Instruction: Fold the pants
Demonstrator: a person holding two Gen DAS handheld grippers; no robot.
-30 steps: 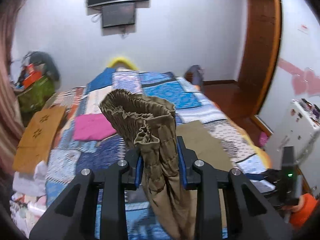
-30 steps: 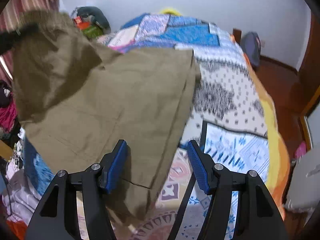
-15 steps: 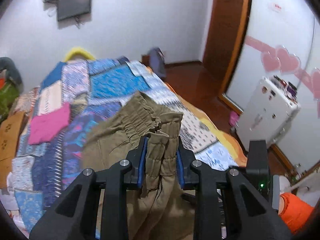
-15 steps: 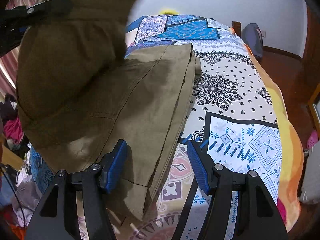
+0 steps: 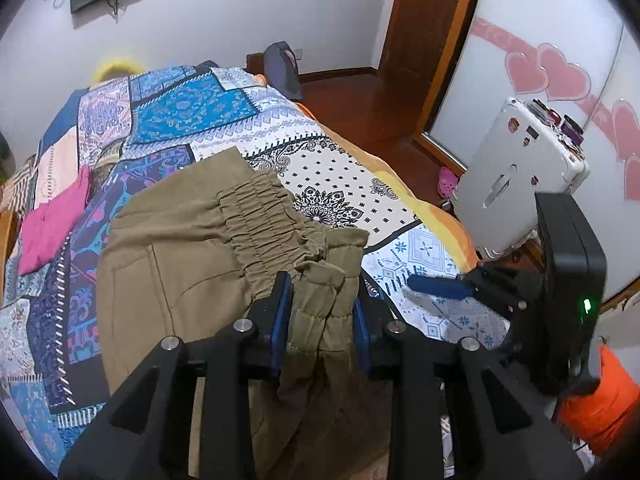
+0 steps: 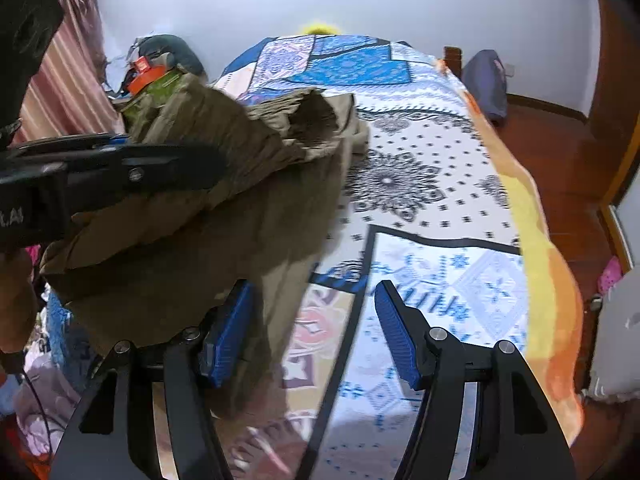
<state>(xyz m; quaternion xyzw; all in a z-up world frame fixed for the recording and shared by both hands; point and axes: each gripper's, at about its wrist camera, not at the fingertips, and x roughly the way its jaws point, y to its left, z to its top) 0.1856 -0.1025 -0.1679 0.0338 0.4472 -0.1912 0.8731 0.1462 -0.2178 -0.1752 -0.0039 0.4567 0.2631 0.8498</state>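
The olive-brown pants (image 5: 188, 256) lie on the patchwork bed, their elastic waistband (image 5: 264, 220) bunched towards me. My left gripper (image 5: 322, 312) is shut on the waistband end and holds it just above the rest of the fabric. In the right wrist view the pants (image 6: 224, 216) drape at the left, with the left gripper's finger (image 6: 140, 172) clamped over them. My right gripper (image 6: 314, 316) is open and empty, low over the bed beside the pants' right edge. It also shows in the left wrist view (image 5: 440, 286).
A pink garment (image 5: 52, 224) lies on the quilt (image 5: 340, 184) to the left. A white suitcase (image 5: 520, 176) stands right of the bed, by the wooden floor and door. A dark bag (image 6: 486, 80) rests at the far bedside. Clutter (image 6: 156, 72) piles by the curtain.
My left gripper has swung the waistband to the right and down, laying the upper pants over the lower part. The right gripper stayed open and shifted slightly right.
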